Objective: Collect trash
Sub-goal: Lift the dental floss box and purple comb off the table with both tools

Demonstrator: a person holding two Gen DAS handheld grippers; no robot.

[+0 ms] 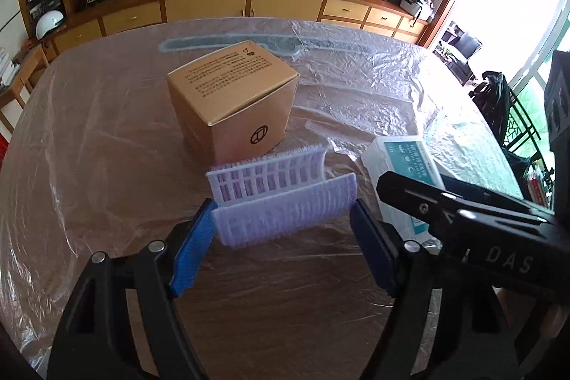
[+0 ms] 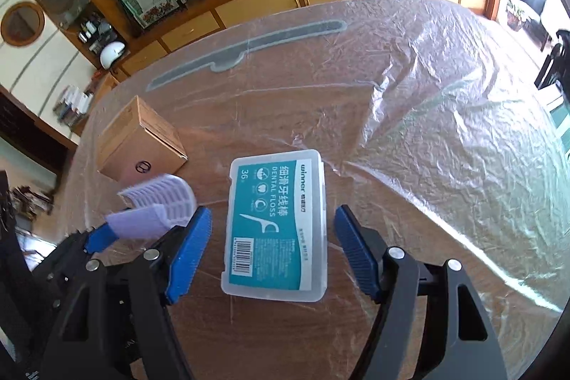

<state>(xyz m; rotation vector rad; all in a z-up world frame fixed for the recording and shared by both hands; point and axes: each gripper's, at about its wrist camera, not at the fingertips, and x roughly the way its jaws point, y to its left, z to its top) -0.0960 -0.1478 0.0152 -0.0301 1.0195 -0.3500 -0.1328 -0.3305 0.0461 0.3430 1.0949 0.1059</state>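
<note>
**Left tongs gripping the curler, right tongs wide around the floss box**

The left tongs [image 1: 283, 237] are clamping a lilac plastic hair curler [image 1: 281, 198] by its two ends, a blue pad pressing on each; it is a ribbed half-shell piece, and from the left wrist view its underside is hidden, so I cannot tell whether it is resting on the surface [image 1: 107, 130] or being held just clear of it. Just beyond it a brown cardboard box [image 1: 235, 102] is standing closed, well in from the far edge.

Over to the right wrist view: the right tongs [image 2: 272, 251] are standing wide, pads clear of a clear dental floss box [image 2: 278, 230] with a teal label, which is lying flat between them with a gap on both sides. Its near end is sitting level with the pads. The left wrist view is showing only a corner of that box, the rest blocked by the black body of the right tongs.

A crinkled clear plastic sheet [image 2: 427, 116] is covering the whole surface, glare washing out its right side. The surface's near edge is cut off in both views.
</note>
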